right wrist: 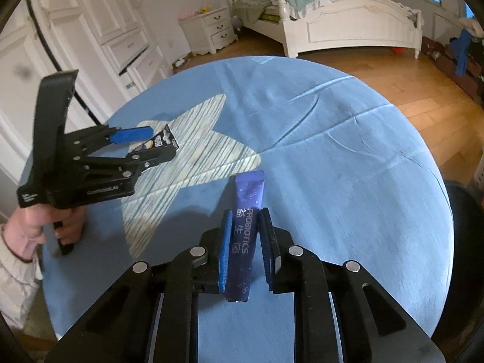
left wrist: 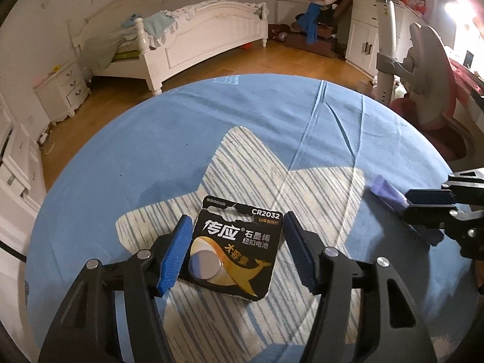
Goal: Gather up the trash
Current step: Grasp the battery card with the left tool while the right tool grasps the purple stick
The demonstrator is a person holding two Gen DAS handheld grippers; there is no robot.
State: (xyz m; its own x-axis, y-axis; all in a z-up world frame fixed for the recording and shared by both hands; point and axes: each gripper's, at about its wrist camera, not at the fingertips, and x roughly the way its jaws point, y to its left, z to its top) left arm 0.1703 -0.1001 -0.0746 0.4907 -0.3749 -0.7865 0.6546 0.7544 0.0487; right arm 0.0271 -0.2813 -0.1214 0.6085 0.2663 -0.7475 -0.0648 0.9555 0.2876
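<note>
The battery card (left wrist: 234, 249) on the blue cloth (left wrist: 151, 139) is straddled by the left gripper (left wrist: 236, 233), apparently not yet clamped, while the probiotics sachet (right wrist: 245, 236) is pinched by the right gripper (right wrist: 245, 230); neither is seen lifted or binned.

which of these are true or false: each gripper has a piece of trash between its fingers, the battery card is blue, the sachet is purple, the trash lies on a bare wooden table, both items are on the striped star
1. Each gripper has a piece of trash between its fingers. True: the left gripper straddles the battery card, and the right gripper has the sachet.
2. The battery card is blue. False: it is black with gold artwork.
3. The sachet is purple. True.
4. The trash lies on a bare wooden table. False: it lies on a blue cloth.
5. Both items are on the striped star. False: only the card lies on the striped star; the sachet is over plain blue.
</note>
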